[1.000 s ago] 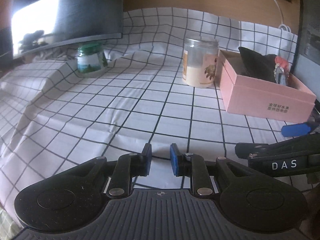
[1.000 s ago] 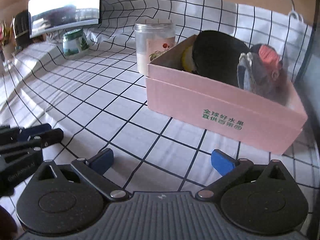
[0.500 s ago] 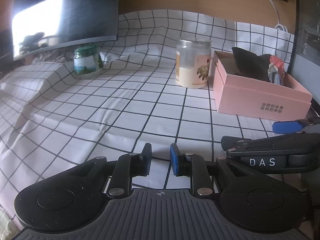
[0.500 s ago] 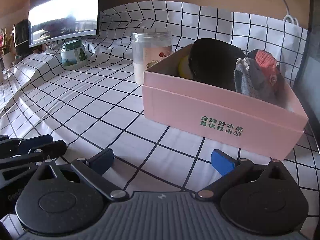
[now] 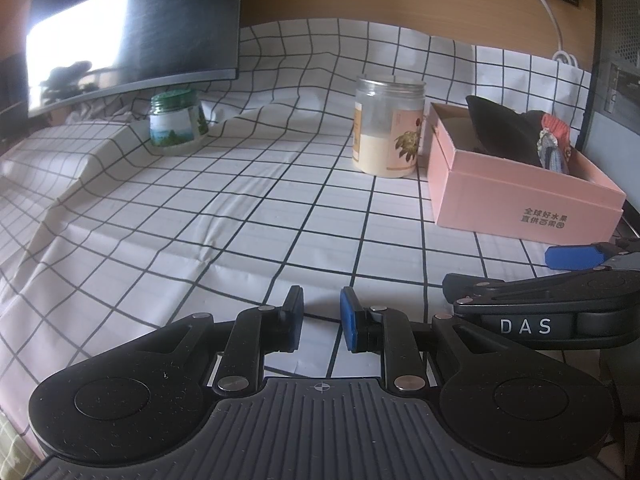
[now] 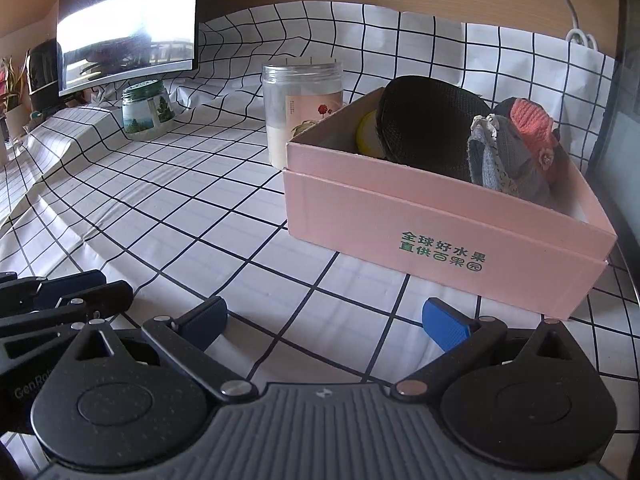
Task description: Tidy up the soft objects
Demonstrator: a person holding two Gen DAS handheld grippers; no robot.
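A pink cardboard box (image 6: 440, 236) stands on the checked cloth at the right; it also shows in the left wrist view (image 5: 520, 196). Inside lie a black soft item (image 6: 428, 128), a grey and orange knitted item (image 6: 520, 148) and a yellow item (image 6: 366, 134). My right gripper (image 6: 324, 320) is open and empty, low over the cloth in front of the box. My left gripper (image 5: 320, 320) holds nothing, its jaws a narrow gap apart, to the left of the right gripper (image 5: 560, 280).
A clear jar with pale powder (image 5: 388, 128) stands left of the box. A small green-lidded jar (image 5: 176, 124) stands further left under a dark monitor (image 5: 132, 36). A white cable (image 5: 552, 12) hangs on the wooden back wall. The cloth is wrinkled at the left.
Both grippers have drawn back from the box, so it looks a little farther off. Their jaws have not changed.
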